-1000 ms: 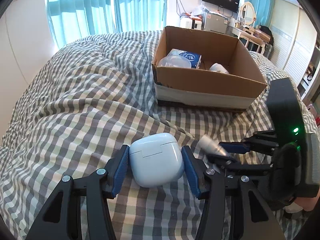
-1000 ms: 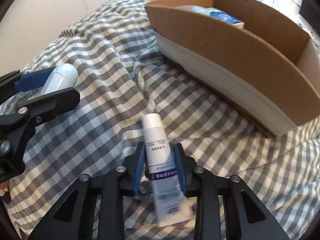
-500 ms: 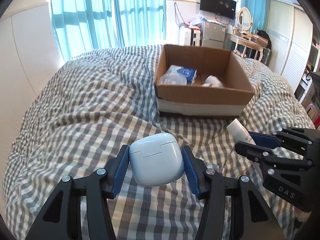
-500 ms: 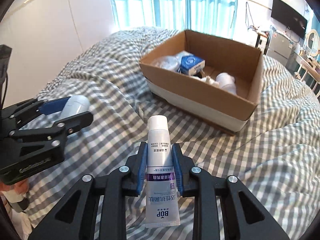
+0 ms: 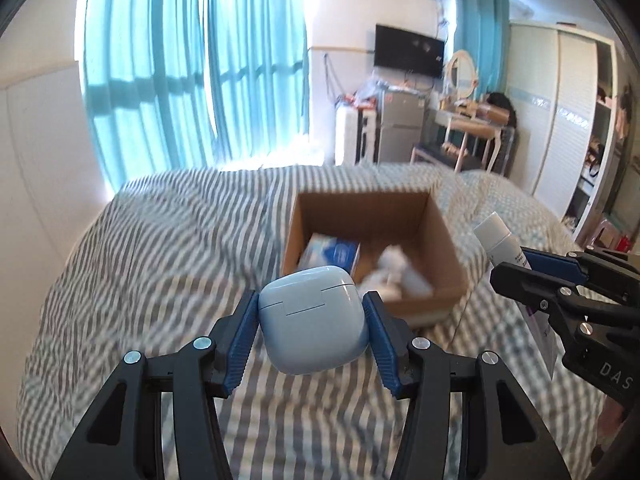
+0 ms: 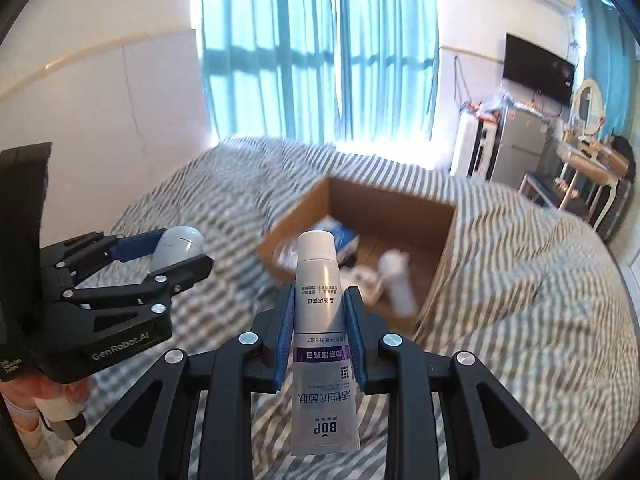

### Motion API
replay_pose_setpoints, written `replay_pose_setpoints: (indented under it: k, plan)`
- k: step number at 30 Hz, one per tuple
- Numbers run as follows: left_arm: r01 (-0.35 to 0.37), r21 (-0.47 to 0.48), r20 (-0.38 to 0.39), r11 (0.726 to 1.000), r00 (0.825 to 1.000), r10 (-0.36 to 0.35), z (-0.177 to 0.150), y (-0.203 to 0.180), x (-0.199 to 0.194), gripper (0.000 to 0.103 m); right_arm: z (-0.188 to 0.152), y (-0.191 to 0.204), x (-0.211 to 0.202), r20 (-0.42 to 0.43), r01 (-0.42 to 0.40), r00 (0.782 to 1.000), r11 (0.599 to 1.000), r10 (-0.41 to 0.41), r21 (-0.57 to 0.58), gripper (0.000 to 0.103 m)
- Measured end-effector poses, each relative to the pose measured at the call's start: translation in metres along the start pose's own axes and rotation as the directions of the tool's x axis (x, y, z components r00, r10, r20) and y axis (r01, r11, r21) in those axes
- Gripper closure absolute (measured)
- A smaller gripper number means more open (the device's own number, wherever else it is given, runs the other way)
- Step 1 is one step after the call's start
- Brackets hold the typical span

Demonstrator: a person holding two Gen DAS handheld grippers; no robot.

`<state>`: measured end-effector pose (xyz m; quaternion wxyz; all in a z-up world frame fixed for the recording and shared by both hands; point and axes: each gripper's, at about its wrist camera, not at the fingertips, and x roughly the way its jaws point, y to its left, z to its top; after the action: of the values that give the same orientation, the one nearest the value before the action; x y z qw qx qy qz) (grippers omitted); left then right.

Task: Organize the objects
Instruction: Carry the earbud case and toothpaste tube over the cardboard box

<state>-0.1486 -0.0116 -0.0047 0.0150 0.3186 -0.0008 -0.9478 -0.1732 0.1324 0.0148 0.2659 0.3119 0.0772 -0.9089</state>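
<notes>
My left gripper point(image 5: 311, 312) is shut on a pale blue earbud case point(image 5: 312, 316) and holds it in the air above the bed, short of the open cardboard box point(image 5: 440, 220). My right gripper point(image 6: 319, 312) is shut on a white toothpaste tube point(image 6: 320, 320), cap pointing forward, also in the air short of the cardboard box point(image 6: 440, 248). The left gripper with the case point(image 6: 178, 246) shows at the left of the right wrist view. The right gripper with the tube point(image 5: 502, 246) shows at the right of the left wrist view. The box holds a blue and white packet point(image 5: 334, 250) and white items.
The box sits on a bed with a grey checked cover point(image 5: 160, 260). Blue curtains point(image 5: 192, 72) hang behind the bed. A white wall runs along the left. A small fridge, a dressing table and a wardrobe point(image 5: 560, 120) stand at the far right.
Both grippers have risen well above the bed with their objects still held. The box now looks smaller and lower in both views, and its inside shows more.
</notes>
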Motion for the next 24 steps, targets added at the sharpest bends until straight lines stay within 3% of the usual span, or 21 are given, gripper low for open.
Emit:
replay_pose_setpoints:
  k: [5, 12, 16, 20, 24]
  plan:
    - [0.031, 0.016, 0.046, 0.999, 0.998, -0.032, 0.043, -0.003, 0.023, 0.049, 0.036, -0.018, 0.009, 0.049, 0.009, 0.999, 1.000, -0.010, 0.025, 0.079]
    - [0.067, 0.037, 0.071, 0.997, 0.995, -0.069, 0.086, -0.010, 0.078, 0.049, 0.074, -0.050, 0.056, 0.066, 0.010, 0.998, 0.996, -0.016, 0.092, 0.079]
    - [0.079, 0.031, 0.059, 0.996, 0.995, -0.081, 0.100, -0.012, 0.113, 0.049, 0.087, -0.076, 0.089, 0.062, -0.002, 0.998, 0.986, -0.008, 0.169, 0.079]
    - [0.120, -0.082, 0.006, 0.989, 0.993, -0.120, 0.108, -0.004, 0.149, 0.049, 0.093, -0.100, 0.117, 0.056, -0.004, 0.998, 0.974, -0.009, 0.225, 0.079]
    - [0.105, -0.054, -0.019, 0.993, 0.994, -0.106, 0.102, -0.010, 0.180, 0.049, 0.086, -0.117, 0.142, 0.027, 0.011, 0.999, 0.967, -0.018, 0.254, 0.079]
